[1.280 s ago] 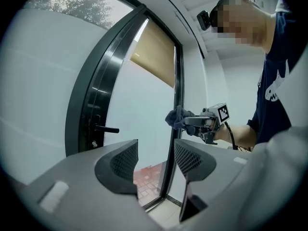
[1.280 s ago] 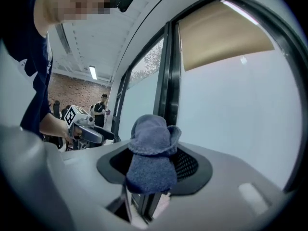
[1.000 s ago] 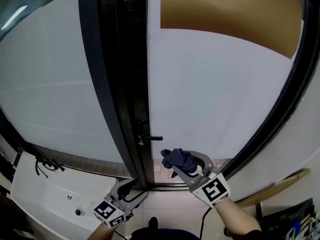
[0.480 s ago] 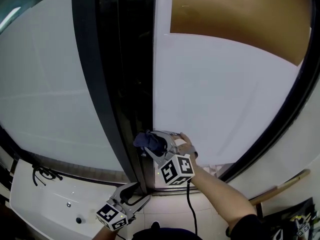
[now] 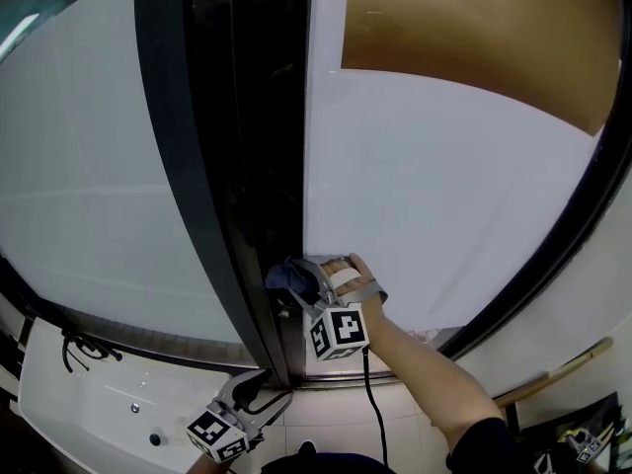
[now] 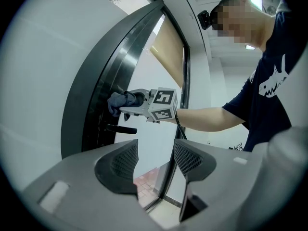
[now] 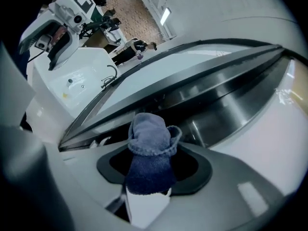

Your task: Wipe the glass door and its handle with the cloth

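Observation:
The frosted glass door (image 5: 434,196) hangs in a black frame (image 5: 222,166). My right gripper (image 5: 301,282) is shut on a dark blue cloth (image 5: 288,276) and holds it against the door's left edge at handle height. In the head view the handle is hidden behind it. In the left gripper view the black lever handle (image 6: 121,128) shows just below the cloth (image 6: 117,102) and the right gripper (image 6: 139,103). The right gripper view has the cloth (image 7: 149,136) bunched between the jaws, facing the dark frame. My left gripper (image 5: 249,401) hangs low, open and empty (image 6: 155,150).
A white counter (image 5: 89,403) with a black cable (image 5: 84,349) lies at the lower left. A brown panel (image 5: 464,28) shows behind the glass at the upper right. A wooden stick (image 5: 558,366) leans at the lower right. Reddish tiles (image 6: 147,182) show at the door's foot.
The right gripper carried the cloth up and left, from in front of the lower glass to the door's edge at the handle. The left gripper stayed low.

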A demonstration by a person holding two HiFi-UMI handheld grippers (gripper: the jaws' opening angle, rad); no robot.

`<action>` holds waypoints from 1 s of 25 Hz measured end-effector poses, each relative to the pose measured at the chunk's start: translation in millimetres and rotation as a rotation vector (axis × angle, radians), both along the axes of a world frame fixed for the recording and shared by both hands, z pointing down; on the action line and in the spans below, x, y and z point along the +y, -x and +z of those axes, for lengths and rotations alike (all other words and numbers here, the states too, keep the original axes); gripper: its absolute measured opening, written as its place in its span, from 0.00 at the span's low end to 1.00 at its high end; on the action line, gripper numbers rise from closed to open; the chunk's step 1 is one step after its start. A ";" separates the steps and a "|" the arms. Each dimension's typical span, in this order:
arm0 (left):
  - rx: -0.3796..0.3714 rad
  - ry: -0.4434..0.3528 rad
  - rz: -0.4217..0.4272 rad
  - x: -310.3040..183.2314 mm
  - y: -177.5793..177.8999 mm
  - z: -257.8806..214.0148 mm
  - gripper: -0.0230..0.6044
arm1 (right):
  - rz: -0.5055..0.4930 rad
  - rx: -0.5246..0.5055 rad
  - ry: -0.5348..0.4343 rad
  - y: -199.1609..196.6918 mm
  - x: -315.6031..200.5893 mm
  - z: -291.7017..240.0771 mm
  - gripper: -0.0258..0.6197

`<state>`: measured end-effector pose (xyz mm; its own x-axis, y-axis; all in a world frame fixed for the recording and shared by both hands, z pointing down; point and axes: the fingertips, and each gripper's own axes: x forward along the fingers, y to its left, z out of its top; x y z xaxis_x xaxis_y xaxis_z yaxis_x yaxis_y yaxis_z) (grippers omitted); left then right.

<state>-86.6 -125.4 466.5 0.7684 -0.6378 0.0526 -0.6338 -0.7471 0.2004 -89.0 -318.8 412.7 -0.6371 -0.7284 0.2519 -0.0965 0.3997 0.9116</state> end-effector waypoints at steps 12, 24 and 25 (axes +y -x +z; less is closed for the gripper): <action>0.003 -0.008 0.057 -8.5 -26.9 -4.4 0.41 | 0.198 0.003 0.040 -141.8 -23.7 8.3 0.35; -0.003 -0.017 0.067 -10.5 -35.0 -10.0 0.41 | 0.532 -0.083 0.059 -328.3 -31.9 -0.1 0.35; -0.004 -0.017 0.069 -10.4 -36.0 -10.0 0.41 | 0.553 -0.097 0.069 -337.1 -32.7 -0.9 0.35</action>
